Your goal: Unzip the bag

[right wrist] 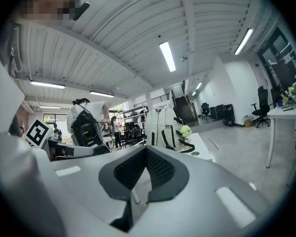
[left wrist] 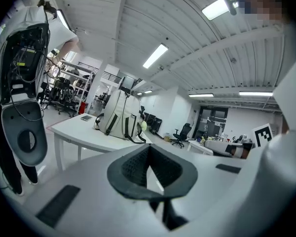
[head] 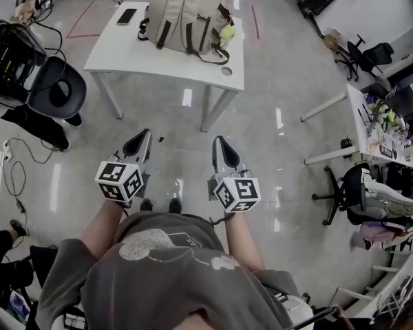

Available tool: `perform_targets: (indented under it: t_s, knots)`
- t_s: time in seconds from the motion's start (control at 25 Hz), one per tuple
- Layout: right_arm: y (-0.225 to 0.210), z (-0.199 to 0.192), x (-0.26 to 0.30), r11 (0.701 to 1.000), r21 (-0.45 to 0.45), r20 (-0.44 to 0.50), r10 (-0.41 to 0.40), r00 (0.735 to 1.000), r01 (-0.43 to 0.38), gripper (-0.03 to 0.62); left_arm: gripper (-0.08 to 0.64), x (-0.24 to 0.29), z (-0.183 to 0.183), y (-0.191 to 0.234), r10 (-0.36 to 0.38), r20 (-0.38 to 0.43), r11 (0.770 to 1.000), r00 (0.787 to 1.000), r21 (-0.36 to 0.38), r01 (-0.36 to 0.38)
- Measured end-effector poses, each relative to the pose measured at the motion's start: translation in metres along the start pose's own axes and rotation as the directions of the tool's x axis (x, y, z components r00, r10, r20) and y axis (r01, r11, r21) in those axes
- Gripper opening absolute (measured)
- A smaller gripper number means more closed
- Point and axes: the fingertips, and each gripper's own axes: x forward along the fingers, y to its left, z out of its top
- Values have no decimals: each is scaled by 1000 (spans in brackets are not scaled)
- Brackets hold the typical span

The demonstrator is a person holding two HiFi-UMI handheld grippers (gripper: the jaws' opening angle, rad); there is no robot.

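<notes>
Beige fabric backpack (head: 187, 12) stands upright on the far white table (head: 124, 53), its shoulder straps facing the person. A green plush charm (head: 227, 33) hangs at its right side and a phone (head: 126, 16) lies on the table to its left. Bag is well apart from both tools.

Left gripper (head: 141, 140) and right gripper (head: 221, 143) are held near the person's waist, pointing roughly level toward the table. On each, the jaws are together with nothing between them. Bare floor lies between them and the table.

Progress: by my judgement not started. No contact with the bag, so the approach, finding the zip pull, steadying the bag and pulling all remain.

Hard to read: the zip and its pull can't be made out in any view, as the bag is too small in both gripper views. The head view cuts off its top at the frame edge. Can't tell whether any compartment is already open. The side away from the person is hidden.
</notes>
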Motion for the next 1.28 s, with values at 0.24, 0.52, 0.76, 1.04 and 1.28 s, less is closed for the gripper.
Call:
perform_targets:
  t_s: [0.24, 0.52, 0.76, 1.04, 1.28]
  knots:
    - [-28, -4, -10, 1000, -3, -10, 14, 1000, -14, 0, 6, 5, -1, -8, 62, 14, 998, 998, -6, -62]
    - [-39, -18, 5, 998, 35, -45, 50, 998, -48, 0, 6, 8, -5, -7, 104, 2, 995, 995, -6, -104]
    - [-38, -28, 42, 998, 33, -78, 55, 995, -53, 0, 6, 30, -9, 22, 101, -16, 995, 995, -15, -101]
    - [-54, -8, 108, 1000, -5, -61, 2, 998, -2, 0, 6, 92, 10, 73, 52, -21, 998, 998, -22, -53]
    - [-67, 7, 172, 998, -15, -41, -61, 997, 61, 0, 6, 146, 40, 107, -19, -16, 1000, 1000, -2, 19]
